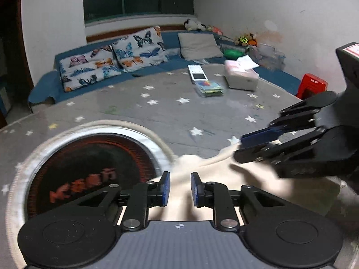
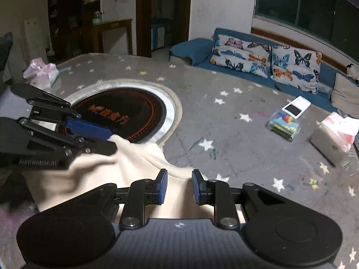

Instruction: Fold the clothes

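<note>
Lying on the grey star-patterned bench [image 1: 170, 116], the cream garment [image 2: 94, 174] is bunched beside the round black heater plate [image 2: 125, 114], which is set into the bench inside a pale ring. One upper edge of the garment touches the ring of the plate.

The left gripper [image 1: 180, 189] hovers over the cream garment with its blue-padded fingers [image 1: 165, 188] parted; fabric shows in the gap, with neither pad touching it. In the right wrist view the same gripper [image 2: 110, 140] enters from the left edge, its tips at the garment edge nearest the heater plate.

The right gripper [image 2: 178, 187] is likewise parted above the garment, on the side away from the heater plate, its fingers [image 2: 163, 186] apart with cloth showing between them. In the left wrist view its tips [image 1: 241, 145] appear close together at a raised fold of the garment; whether they pinch it cannot be told.

Beyond the heater plate lie a white device [image 1: 197, 74], a clear box of coloured items [image 1: 209, 88] and a tissue box [image 1: 241, 77]. A blue sofa [image 1: 170, 63] with butterfly cushions [image 1: 116, 58] stands behind the bench.
</note>
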A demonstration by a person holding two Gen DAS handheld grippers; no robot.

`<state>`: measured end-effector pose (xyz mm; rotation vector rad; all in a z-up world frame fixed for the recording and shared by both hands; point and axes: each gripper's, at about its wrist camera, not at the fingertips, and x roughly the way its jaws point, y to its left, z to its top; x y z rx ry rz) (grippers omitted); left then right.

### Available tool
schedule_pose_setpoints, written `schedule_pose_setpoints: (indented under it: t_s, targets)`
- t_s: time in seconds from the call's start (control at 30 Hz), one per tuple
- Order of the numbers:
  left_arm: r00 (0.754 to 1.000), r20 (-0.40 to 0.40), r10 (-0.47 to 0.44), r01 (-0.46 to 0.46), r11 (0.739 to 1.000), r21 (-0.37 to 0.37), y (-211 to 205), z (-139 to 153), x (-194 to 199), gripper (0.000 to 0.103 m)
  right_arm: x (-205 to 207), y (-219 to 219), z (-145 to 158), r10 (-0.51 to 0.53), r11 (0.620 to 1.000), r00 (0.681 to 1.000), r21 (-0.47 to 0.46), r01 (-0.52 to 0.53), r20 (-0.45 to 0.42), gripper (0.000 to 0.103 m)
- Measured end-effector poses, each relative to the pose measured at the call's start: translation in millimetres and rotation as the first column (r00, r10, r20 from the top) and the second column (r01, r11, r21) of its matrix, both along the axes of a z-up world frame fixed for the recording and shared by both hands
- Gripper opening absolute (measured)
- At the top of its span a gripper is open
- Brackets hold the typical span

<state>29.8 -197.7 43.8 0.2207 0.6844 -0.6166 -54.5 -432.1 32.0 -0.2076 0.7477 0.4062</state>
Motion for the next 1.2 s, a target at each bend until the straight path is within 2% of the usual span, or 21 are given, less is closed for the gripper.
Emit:
schedule_pose_setpoints:
  t_s: [0.17,0.27,0.47,0.63,0.83,1.2]
  targets:
    - [0.998,-0.049,0.031,-0.031,0.999,0.008,-12.5,-13.9,13.3,0.019,5.0,3.0,-13.8,0.003,1.0,1.0,-0.023,-0.003,-0.024,0.022]
    - [0.997,-0.058,0.041,-0.041,0.999,0.005,-11.8,-17.8,14.5,0.019,-0.3,-5.2,-7.3,-0.005,1.0,1.0,0.002,0.005,-0.013,0.021]
    - [0.997,-0.059,0.05,-0.05,0.999,-0.003,-8.9,-18.4,13.0,0.02,-33.6,-43.8,14.8,-0.078,0.997,0.997,0.001,0.078,0.014,0.022]
    - [0.997,-0.053,0.055,-0.055,0.998,-0.004,-10.1,-18.6,12.2,0.02,-65.7,-72.3,20.7,-0.128,0.992,0.991,-0.008,0.128,-0.024,0.017]
    - [0.997,-0.043,0.063,-0.062,0.998,0.005,-11.6,-18.9,11.5,0.021,-86.8,-66.7,14.4,-0.084,0.995,0.994,0.046,0.087,-0.071,0.017]
    - [0.997,-0.032,0.073,-0.073,0.997,0.023,-15.0,-18.8,9.3,0.022,-86.9,-62.3,6.6,-0.06,0.989,0.994,0.127,0.071,-0.087,0.017]
